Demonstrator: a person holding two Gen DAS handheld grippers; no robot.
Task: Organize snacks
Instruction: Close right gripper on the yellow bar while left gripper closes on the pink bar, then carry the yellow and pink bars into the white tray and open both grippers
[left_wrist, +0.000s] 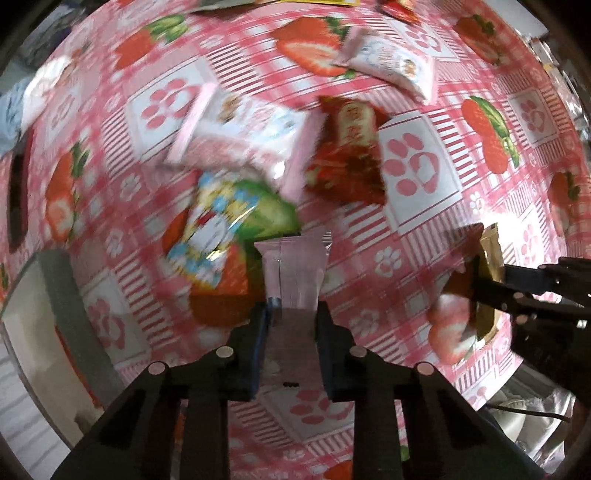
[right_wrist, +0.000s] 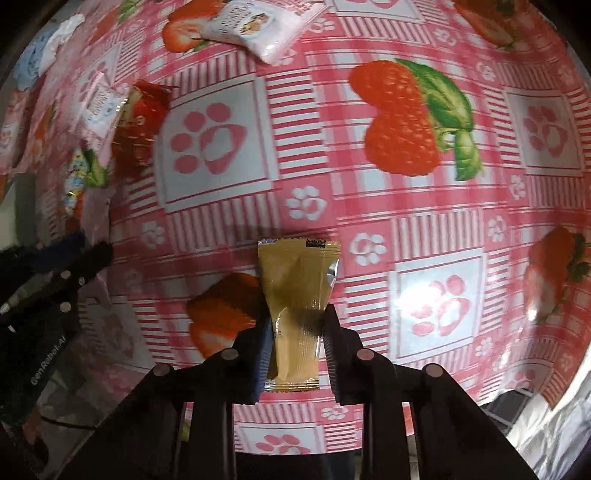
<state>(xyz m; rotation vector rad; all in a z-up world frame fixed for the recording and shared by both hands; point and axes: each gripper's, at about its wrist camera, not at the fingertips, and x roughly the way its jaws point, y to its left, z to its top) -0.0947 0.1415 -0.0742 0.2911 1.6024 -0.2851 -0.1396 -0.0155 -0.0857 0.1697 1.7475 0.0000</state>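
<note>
The right gripper has its fingers clamped on a gold snack packet, which juts out beyond their tips. The left gripper likewise pinches a translucent pink packet above the desk.

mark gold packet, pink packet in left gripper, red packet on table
gold packet (right_wrist: 295, 295), right wrist view, wrapper middle
pink packet (left_wrist: 293, 275), left wrist view, translucent body
red packet (left_wrist: 347, 155), left wrist view, printed face centre
</note>
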